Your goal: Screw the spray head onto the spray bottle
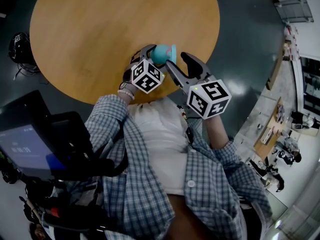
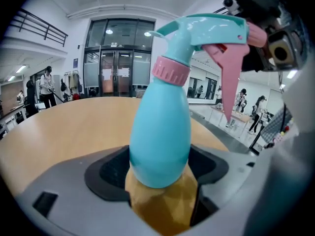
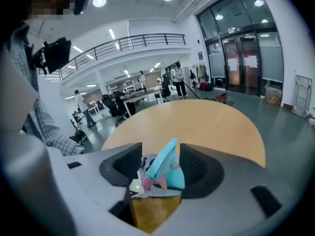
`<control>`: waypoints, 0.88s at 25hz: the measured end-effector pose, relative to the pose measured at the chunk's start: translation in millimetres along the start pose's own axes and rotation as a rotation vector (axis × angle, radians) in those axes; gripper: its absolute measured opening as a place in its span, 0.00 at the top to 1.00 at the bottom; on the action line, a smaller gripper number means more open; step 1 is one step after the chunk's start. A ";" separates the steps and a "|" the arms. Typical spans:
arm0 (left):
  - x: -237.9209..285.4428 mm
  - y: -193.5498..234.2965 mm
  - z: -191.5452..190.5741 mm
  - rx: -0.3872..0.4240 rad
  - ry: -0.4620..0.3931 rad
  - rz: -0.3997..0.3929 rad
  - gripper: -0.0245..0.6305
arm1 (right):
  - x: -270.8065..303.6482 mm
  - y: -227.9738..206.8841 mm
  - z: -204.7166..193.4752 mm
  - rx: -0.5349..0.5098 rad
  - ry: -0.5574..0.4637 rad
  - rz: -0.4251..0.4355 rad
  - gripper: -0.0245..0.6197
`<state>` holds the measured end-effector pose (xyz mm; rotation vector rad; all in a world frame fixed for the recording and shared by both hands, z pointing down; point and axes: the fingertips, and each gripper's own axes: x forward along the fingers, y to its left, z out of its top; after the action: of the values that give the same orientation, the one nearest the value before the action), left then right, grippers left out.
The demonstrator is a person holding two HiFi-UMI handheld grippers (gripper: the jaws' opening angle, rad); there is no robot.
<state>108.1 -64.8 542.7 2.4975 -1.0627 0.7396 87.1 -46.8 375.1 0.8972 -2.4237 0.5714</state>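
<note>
Well, bottle (image 2: 160, 146) w/ spray head (image 2: 206, 31) on its neck is over the round wood table (image 1: 100, 29), big hall, glass doors (image 2: 118, 68) behind. My L claw (image 2: 160, 173) clamps bottle's belly. R claw (image 3: 160, 171) gapes wide, head betw. jaws, no grip. People (image 3: 81, 107) far back.

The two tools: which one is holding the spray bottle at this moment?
The left tool: its jaws press on the blue body of the spray bottle. The right tool stands open, its jaws apart and not pressing on the bottle.
</note>
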 end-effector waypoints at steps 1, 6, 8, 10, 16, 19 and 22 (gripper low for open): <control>-0.2 0.0 -0.1 0.000 -0.001 -0.003 0.41 | -8.1 -0.1 11.6 -0.025 -0.048 0.018 0.61; -2.6 2.5 -2.9 0.020 -0.002 -0.029 0.41 | -23.0 -9.1 40.6 -0.515 -0.097 0.123 0.61; -4.1 2.7 -5.8 0.041 0.000 -0.059 0.41 | -14.1 -12.2 19.2 -0.812 0.040 0.202 0.61; -5.4 2.2 -8.1 0.059 -0.002 -0.095 0.41 | -4.9 -17.5 -3.5 -0.999 0.154 0.286 0.61; -8.8 -1.2 -12.0 0.103 -0.014 -0.202 0.41 | 20.6 -16.2 -33.0 -1.194 0.223 0.525 0.66; -1.5 -11.4 -11.8 0.122 -0.015 -0.243 0.41 | 21.8 -21.8 -43.5 -1.207 0.255 0.631 0.66; -13.2 -2.0 -19.2 0.136 -0.018 -0.267 0.41 | 35.3 -4.6 -43.2 -1.197 0.275 0.732 0.66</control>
<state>95.4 -46.7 550.6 2.6937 -0.6835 0.7314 79.6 -43.9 430.5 -0.5305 -2.1807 -0.5181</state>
